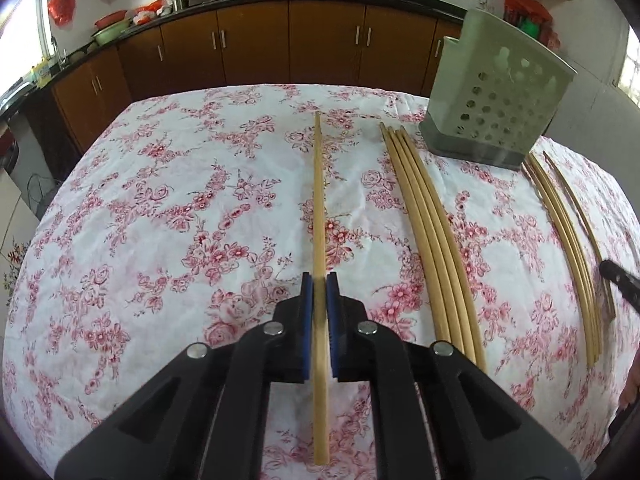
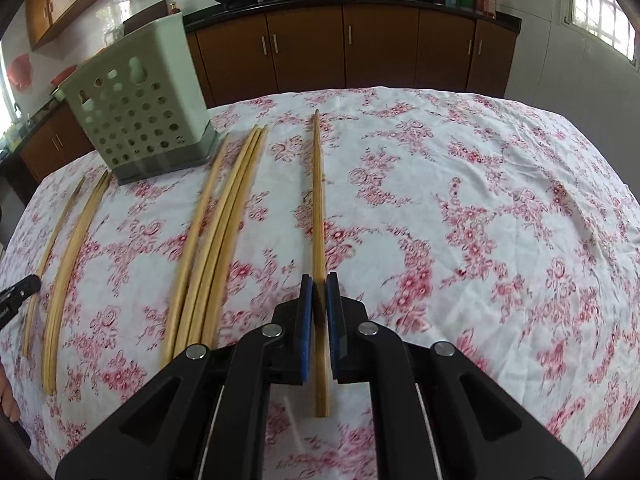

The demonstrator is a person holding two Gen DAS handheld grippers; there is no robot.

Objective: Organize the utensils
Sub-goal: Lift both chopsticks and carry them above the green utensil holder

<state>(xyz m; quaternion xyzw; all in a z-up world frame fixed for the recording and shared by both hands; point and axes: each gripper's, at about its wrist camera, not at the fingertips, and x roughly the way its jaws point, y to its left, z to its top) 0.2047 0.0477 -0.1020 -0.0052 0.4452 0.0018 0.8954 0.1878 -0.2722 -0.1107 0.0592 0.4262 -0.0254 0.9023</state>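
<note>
A: Clamping check, left claw [image 1: 320, 284]? 
B: Pinched tight on one chopstick [image 1: 319, 200], blue pads [image 1: 307, 320] pressing both sides. Stick runs toward 12 o'clock over the floral cloth [image 1: 160, 220].

A: Right claw [image 2: 320, 284]? 
B: Same, closed narrow on its own stick [image 2: 318, 200], also pointing to 12.

A: Other utensils? 
B: Left view: bundle of four chopsticks [image 1: 432, 248] lying at 2 o'clock of the claw, a further loose bundle [image 1: 568, 248] at 3, near the bench's right edge. Right claw's tip [image 1: 618, 284] shows over there too. Perforated holder [image 1: 496, 96] stands upright at 1 o'clock, near the far bench edge, apart from both bundles' near ends.

A: Open room? 
B: Left view: cloth bare from 8 to 11 o'clock, out to the bench edge. Right view: bare from 1 to 4 o'clock. Holder [image 2: 140, 108] sits at 10 there, bundles [image 2: 212, 248] at 9 to 10.

A: Beyond the far edge? 
B: Brown cabinets [image 1: 256, 44], well apart.
</note>
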